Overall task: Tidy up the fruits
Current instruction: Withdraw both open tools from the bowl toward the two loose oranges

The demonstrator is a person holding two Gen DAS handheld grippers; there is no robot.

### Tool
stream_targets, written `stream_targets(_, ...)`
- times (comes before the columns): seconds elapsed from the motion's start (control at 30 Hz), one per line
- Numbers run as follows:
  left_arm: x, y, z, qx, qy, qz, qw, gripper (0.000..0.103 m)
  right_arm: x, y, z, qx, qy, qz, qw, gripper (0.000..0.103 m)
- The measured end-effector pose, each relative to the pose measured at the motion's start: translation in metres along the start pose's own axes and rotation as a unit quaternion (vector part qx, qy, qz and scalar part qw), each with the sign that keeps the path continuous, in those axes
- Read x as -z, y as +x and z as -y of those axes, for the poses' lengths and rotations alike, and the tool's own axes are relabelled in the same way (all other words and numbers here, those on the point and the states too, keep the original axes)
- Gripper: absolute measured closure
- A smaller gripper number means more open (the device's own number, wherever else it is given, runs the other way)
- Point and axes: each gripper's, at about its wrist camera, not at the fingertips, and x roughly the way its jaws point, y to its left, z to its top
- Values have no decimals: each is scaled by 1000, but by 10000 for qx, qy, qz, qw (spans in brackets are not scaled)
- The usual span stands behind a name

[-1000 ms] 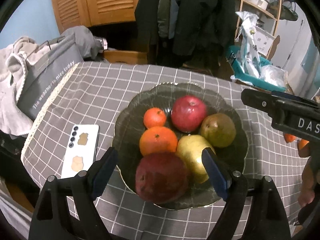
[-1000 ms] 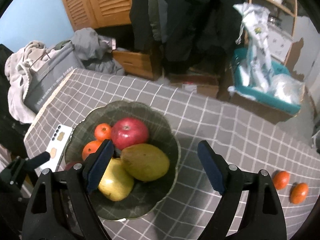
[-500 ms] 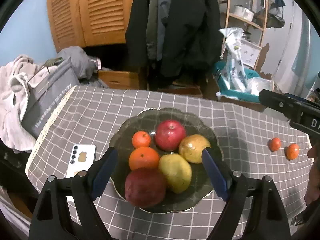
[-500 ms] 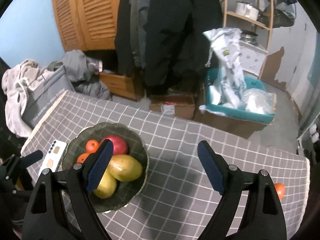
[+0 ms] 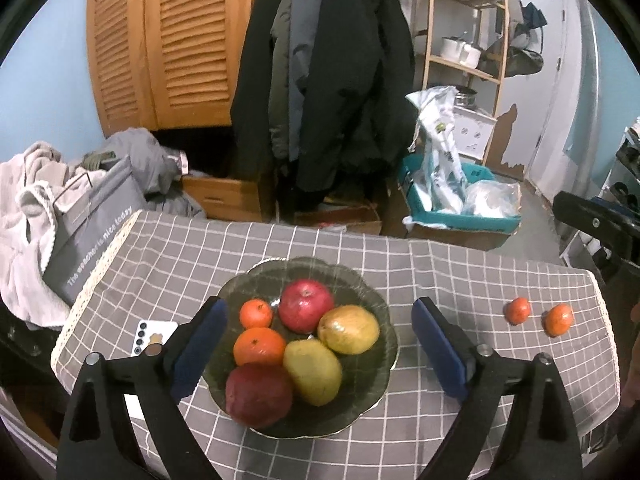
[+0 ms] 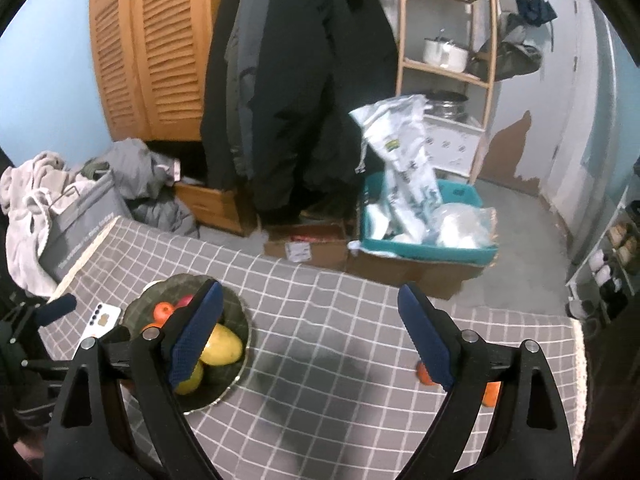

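A grey checked bench (image 5: 440, 264) is being worked over. Nearest, both the left gripper (image 5: 318, 354) and right gripper (image 6: 306, 334) are being held wide open, empty. Six fruits are sitting in the bowl (image 5: 386, 356); farther right, two tangerines (image 5: 517, 310) are waiting, apparently uncollected.

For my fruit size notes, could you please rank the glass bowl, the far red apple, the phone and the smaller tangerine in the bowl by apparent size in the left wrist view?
1. Glass bowl
2. Far red apple
3. Phone, partly hidden behind the left gripper, so its rank is unsure
4. Smaller tangerine
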Motion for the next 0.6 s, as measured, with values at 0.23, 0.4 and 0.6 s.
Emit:
stream_targets(0.23, -9, -13, 23, 184, 106, 150, 9997, 8, 3, -22, 27, 247, 183, 109, 9995, 14)
stream_targets(0.4, -15, -22, 43, 369, 200, 255, 9988, 2, 10, -35, 48, 424, 309, 161, 9985, 14)
stream_targets(0.6, -20, -30, 69, 558, 380, 318, 9972, 2, 19, -50, 75, 619, 499, 182, 9967, 14)
